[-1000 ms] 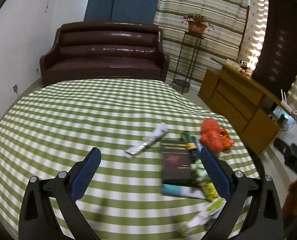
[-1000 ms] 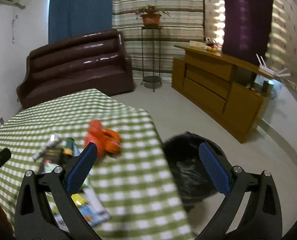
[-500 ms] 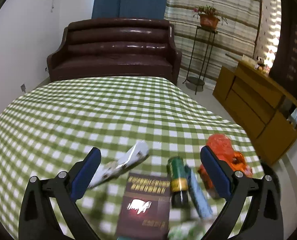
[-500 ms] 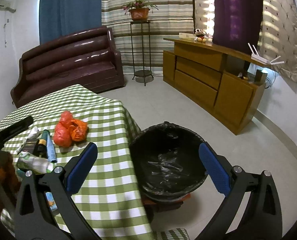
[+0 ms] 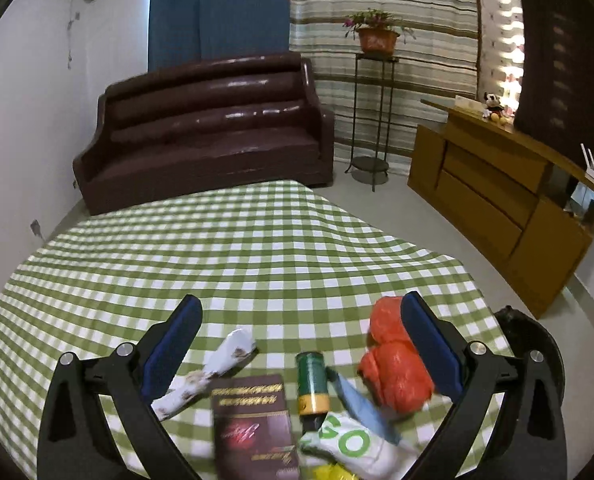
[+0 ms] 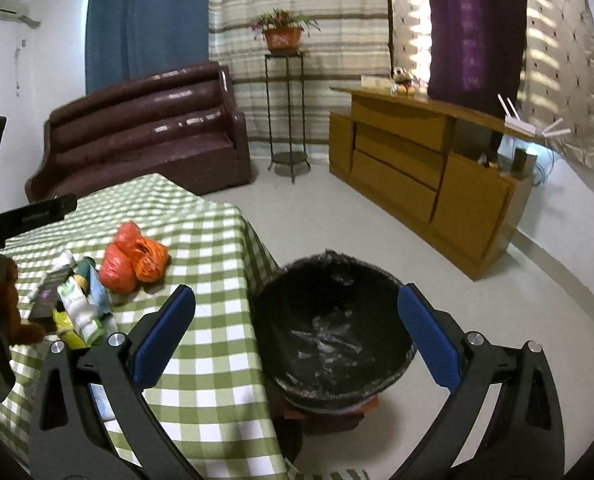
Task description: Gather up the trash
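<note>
Looking along the left hand-held gripper point(image 5: 301, 340), its blue fingers point(image 5: 173, 344) are spread wide and grasp nothing — it hangs over the near end of the counter point(image 5: 233, 248), which wears a green-and-white checked cloth. Between the fingers lies the trash: a white patterned wrapper point(image 5: 213, 368) on the left, a dark red booklet point(image 5: 253, 420) just beside it, a green can point(image 5: 312, 380) lying on its side, a blue packet point(image 5: 357, 400) touching the can, and a white bag with green letters point(image 5: 349, 440) at the bottom edge. An orange plastic bag point(image 5: 393, 368) sits at the right, partly behind the right finger. A brown sofa point(image 5: 205, 128) stands beyond the counter, a potted plant point(image 5: 377, 34) on a tall stand to its right, and a wooden sideboard point(image 5: 497, 200) along the right wall.

Over to the right wrist view — the right hand-held gripper point(image 6: 295, 328) is also released, fingers wide apart and empty, held above the counter's corner and a black-lined bin point(image 6: 333, 332) on the floor just beside the counter. The orange plastic bag point(image 6: 133, 260) lies on the cloth at the left, well apart from the bin, with the rest of the trash pile point(image 6: 77, 304) just left of it. Part of the left hand-held gripper's black frame shows at the far left edge.
</note>
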The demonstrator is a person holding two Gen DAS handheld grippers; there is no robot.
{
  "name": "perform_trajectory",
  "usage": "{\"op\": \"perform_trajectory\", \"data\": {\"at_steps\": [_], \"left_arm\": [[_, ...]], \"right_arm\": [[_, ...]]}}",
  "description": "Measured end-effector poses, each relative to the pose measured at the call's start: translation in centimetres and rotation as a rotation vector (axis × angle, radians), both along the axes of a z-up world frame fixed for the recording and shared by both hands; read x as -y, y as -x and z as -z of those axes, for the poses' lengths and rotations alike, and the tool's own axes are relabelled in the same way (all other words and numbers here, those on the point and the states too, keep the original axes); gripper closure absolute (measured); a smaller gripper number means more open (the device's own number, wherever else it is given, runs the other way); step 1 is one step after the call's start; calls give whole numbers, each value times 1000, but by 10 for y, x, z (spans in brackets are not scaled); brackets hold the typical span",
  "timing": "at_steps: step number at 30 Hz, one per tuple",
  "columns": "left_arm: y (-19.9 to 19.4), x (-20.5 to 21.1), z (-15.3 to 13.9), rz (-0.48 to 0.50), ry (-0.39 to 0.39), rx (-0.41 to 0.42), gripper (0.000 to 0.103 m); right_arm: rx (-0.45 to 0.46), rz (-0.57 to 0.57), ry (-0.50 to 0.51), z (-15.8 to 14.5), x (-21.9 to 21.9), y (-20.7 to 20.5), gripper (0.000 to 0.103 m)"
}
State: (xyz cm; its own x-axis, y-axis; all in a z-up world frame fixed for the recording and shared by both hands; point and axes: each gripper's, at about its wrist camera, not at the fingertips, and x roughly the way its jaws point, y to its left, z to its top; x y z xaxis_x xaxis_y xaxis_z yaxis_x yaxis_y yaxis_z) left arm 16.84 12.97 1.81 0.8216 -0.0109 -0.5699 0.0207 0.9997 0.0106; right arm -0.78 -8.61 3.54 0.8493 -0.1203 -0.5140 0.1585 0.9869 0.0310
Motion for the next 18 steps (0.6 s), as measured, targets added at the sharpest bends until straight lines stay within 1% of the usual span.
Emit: {"op": "perform_trajectory", "data": {"at_steps": [2,4,7,8,11,14,18], "left_arm": [[14,-3,-7,-10,-22,27,6],[33,-4,-13,-11,-39,55,6],[53,5,-17,3,-64,58,6],[66,8,-18,6,-74,73,6],[89,19,-14,13,-85,85,6],[104,30,-8,18,-85,74,6],[117,47,0,-2,-124,59,6]], "right_arm": [[33,-45,-47,-3,1,4,4],[22,-64,-78,-5,2,5,4],[4,-79,-55,-8,-3,6,4],[5,-78,-42,-9,-5,7,4],[-9,-73,-4,-11,-7,11,4],[-25,-69,4,-9,-4,16,4],[-41,-52,22,-8,2,23,4]]}}
